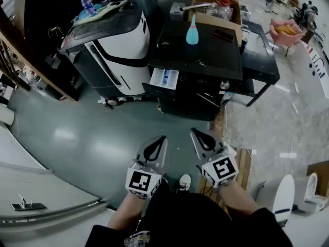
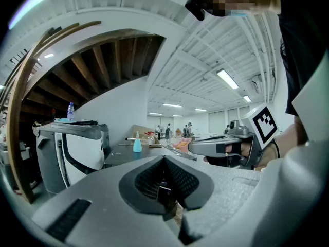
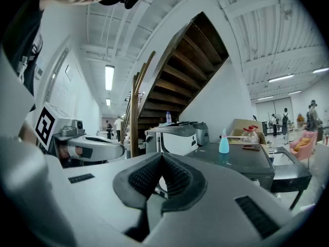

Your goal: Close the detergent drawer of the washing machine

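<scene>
A black washing machine (image 1: 198,60) stands ahead of me, its white detergent drawer (image 1: 164,80) pulled out at the front upper left. In the head view my left gripper (image 1: 160,140) and right gripper (image 1: 196,135) are held side by side near my body, well short of the machine. Both are shut with nothing between their jaws. The left gripper view looks over its shut jaws at the right gripper (image 2: 193,147) and the machine's top (image 2: 131,156). The right gripper view shows the machine (image 3: 244,161) to its right and the left gripper (image 3: 119,149) to its left.
A light blue bottle (image 1: 193,31) and a small dark object (image 1: 223,34) lie on the machine's top. A white and black appliance (image 1: 110,42) stands to its left, a cardboard box (image 1: 218,6) behind, a dark table (image 1: 259,60) to its right. Grey floor (image 1: 87,138) lies between me and the machine.
</scene>
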{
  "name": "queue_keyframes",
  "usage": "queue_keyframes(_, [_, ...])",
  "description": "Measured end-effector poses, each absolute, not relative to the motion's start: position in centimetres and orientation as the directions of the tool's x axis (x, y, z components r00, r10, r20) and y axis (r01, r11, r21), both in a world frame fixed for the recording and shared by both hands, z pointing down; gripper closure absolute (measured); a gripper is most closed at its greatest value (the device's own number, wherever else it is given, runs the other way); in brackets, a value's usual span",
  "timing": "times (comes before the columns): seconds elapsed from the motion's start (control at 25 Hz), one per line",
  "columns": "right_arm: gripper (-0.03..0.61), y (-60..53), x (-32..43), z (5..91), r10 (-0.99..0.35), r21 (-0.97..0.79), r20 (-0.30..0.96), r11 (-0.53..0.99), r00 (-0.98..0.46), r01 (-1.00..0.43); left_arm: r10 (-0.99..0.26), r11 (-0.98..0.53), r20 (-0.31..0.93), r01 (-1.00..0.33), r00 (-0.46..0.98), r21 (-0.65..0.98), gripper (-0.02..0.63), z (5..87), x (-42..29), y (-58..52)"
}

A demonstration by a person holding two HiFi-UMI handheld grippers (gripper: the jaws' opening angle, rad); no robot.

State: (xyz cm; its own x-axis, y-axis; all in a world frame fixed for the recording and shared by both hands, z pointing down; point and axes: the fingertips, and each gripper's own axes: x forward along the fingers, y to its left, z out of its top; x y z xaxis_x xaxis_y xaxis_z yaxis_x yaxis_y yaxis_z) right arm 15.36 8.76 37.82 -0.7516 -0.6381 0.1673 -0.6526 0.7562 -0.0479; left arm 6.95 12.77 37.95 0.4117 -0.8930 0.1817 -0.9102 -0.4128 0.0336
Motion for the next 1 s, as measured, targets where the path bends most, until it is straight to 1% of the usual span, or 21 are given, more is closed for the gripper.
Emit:
queue_keyframes(0.24, [0.581, 8.8, 15.2, 38.3, -0.639, -0.05, 0.169, 0.755, -0.75, -0.654, -0.894, -0.407, 0.183, -0.912, 0.408, 0.046, 0.611, 38.4, 6.6, 12.8])
queue_keyframes(0.44, [0.58, 8.4, 14.9, 38.0, -0.626, -0.034, 0.102, 0.774, -0.773, -0.632, -0.893, -0.412, 0.179, -0.91, 0.413, 0.045, 0.611, 38.4, 6.6, 12.7])
queue_keyframes(1.0, [0.577, 7.1, 12.6, 38.3, -0.632, -0.053, 0.104, 0.767, -0.768, -0.639, -0.893, -0.409, 0.176, -0.91, 0.415, 0.068, 0.609, 38.7, 3.9, 11.5])
